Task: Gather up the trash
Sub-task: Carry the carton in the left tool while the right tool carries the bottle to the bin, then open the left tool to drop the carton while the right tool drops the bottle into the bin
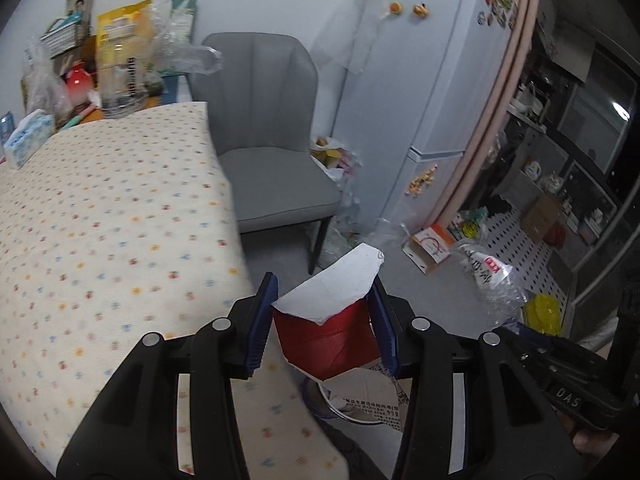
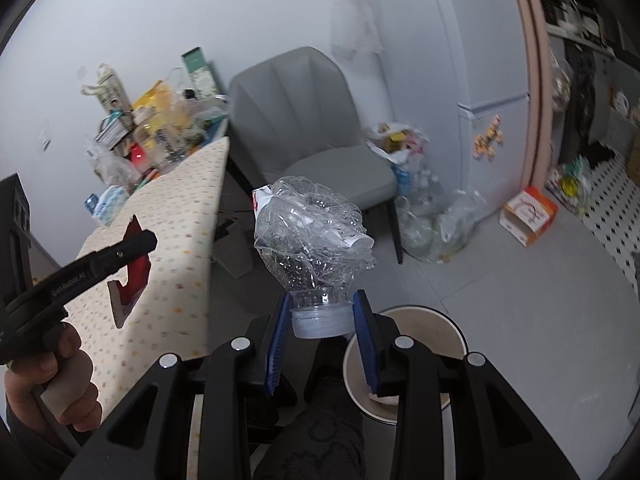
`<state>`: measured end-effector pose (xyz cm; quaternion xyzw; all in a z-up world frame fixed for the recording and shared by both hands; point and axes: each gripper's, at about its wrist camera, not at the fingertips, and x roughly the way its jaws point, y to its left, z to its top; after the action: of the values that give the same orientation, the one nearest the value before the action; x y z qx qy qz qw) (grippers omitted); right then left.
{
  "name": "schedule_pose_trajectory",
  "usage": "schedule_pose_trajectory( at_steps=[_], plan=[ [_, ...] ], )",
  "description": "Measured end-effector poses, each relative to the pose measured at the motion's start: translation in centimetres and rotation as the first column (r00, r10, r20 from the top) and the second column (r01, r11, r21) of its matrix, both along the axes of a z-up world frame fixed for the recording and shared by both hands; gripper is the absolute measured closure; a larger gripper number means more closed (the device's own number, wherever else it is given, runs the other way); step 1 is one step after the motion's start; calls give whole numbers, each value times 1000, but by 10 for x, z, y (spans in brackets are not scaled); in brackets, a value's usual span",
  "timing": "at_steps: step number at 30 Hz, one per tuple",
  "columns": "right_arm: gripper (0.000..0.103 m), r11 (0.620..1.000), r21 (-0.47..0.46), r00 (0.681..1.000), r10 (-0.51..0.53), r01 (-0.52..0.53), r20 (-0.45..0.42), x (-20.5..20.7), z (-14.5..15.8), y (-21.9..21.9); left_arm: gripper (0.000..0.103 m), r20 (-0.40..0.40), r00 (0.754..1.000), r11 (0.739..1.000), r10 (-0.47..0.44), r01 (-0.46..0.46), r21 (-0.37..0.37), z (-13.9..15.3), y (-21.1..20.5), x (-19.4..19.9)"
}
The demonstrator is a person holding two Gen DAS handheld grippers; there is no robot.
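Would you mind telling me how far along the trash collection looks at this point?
Midway, I'd judge. Already done: some paper lies in the round bin. In hand: the left gripper grips a torn red carton piece and the right gripper holds a crushed clear plastic bottle by its cap, both near the bin. Left: dropping both, then the orange-and-white box and plastic bags on the floor.

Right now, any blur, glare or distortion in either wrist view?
Left wrist: tablecloth dots smeared, red carton in the left claw sharp, dark kitchen with one lamp glare at right. Right wrist: crushed bottle in the right claw sharp, background soft; both show fisheye bending and black corners.
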<state>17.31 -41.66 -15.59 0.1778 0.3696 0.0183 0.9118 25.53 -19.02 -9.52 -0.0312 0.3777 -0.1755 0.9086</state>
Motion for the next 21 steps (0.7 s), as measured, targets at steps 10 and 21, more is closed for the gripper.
schedule_pose_trajectory(
  at_steps=[10,21],
  plan=[
    [71,994,77,996,-68,73,-64,21,-51,-42,58,-38,996,996,-86,88,30,-21,-58,24],
    [26,976,147,981,-139,159,-138,18,-93,-70,58,-77,990,991,-116,121,63,-40,-79,26]
  ],
)
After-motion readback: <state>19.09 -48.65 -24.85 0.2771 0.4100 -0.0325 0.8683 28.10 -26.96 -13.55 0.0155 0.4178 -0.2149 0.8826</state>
